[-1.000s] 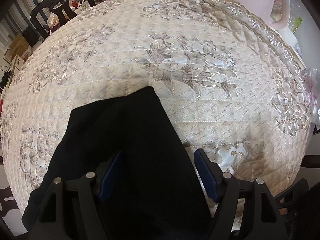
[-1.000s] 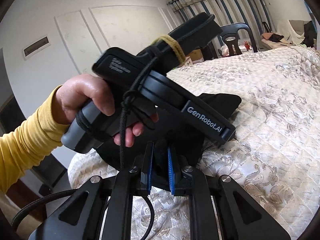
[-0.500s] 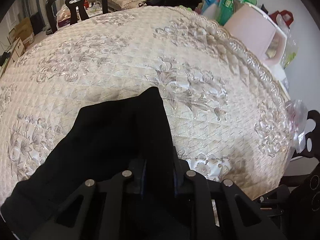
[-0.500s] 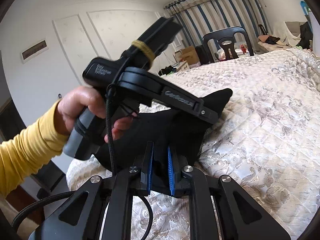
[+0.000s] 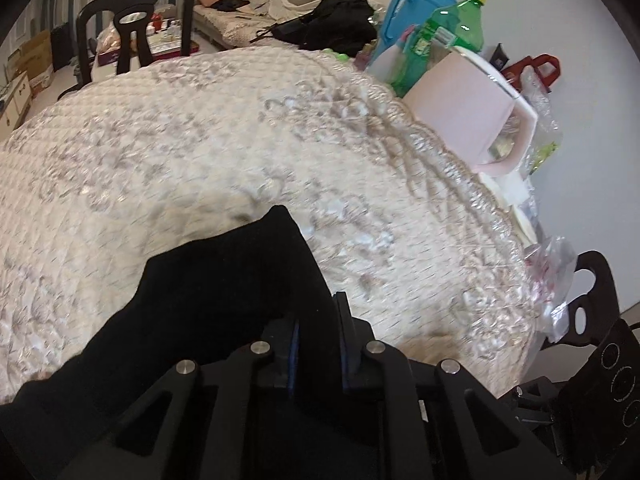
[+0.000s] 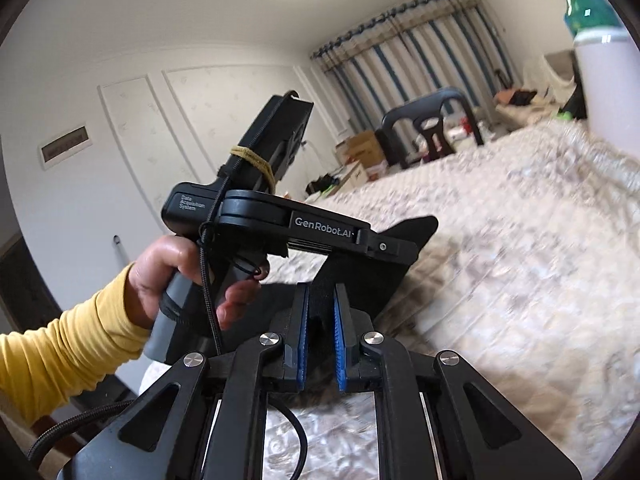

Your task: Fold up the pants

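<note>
The black pants lie on a cream quilted, flower-patterned cover and drape up into both grippers. My left gripper is shut on the near edge of the pants, with cloth between its blue pads. My right gripper is shut on another part of the pants, lifted off the cover. The right wrist view shows the left gripper body held by a hand in a yellow sleeve, just beyond the right fingers.
A pink box, a green bottle, a blue jug and plastic bags crowd the cover's right edge. A black chair stands at the far side, with cardboard boxes and striped curtains beyond.
The left gripper closed on the pants a second ago. Both grippers have since lifted and tilted up with the cloth, so more of the room and far edge shows.
</note>
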`<action>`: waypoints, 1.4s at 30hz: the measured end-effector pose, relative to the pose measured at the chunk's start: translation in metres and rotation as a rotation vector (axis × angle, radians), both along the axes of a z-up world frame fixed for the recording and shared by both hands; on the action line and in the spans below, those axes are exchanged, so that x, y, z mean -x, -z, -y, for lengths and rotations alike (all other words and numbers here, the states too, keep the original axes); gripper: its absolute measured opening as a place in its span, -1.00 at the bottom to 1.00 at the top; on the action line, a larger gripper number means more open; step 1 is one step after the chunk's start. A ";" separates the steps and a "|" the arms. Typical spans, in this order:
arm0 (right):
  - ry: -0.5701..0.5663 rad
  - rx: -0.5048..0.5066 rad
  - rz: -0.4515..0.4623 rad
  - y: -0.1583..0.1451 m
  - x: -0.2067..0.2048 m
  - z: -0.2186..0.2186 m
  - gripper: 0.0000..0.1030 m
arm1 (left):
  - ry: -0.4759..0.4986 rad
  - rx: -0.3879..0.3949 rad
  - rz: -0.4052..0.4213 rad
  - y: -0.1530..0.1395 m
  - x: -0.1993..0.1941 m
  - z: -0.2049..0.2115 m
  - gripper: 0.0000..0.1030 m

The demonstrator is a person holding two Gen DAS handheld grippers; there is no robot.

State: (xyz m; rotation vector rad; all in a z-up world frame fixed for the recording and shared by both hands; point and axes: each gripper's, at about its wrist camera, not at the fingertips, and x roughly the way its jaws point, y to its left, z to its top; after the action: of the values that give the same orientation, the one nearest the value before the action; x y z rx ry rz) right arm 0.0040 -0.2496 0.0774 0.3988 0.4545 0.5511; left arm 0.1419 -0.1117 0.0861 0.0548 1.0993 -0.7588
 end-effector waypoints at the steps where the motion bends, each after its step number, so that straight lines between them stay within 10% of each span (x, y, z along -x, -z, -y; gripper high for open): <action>1: 0.009 0.003 0.005 -0.002 0.001 0.002 -0.80 | 0.010 0.012 0.007 -0.004 0.001 0.005 -0.68; 10: 0.011 0.115 0.026 -0.021 0.016 -0.016 -0.80 | 0.058 0.091 0.015 -0.016 0.010 0.004 -0.71; 42: -0.462 0.314 0.064 -0.010 -0.027 -0.236 -0.80 | -0.286 0.375 0.083 0.006 0.034 -0.288 -0.72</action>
State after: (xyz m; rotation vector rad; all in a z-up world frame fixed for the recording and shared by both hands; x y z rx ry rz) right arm 0.0312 -0.0139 0.0878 -0.0307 0.5652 0.9211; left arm 0.1078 0.1764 0.0800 -0.3788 0.8488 -0.6857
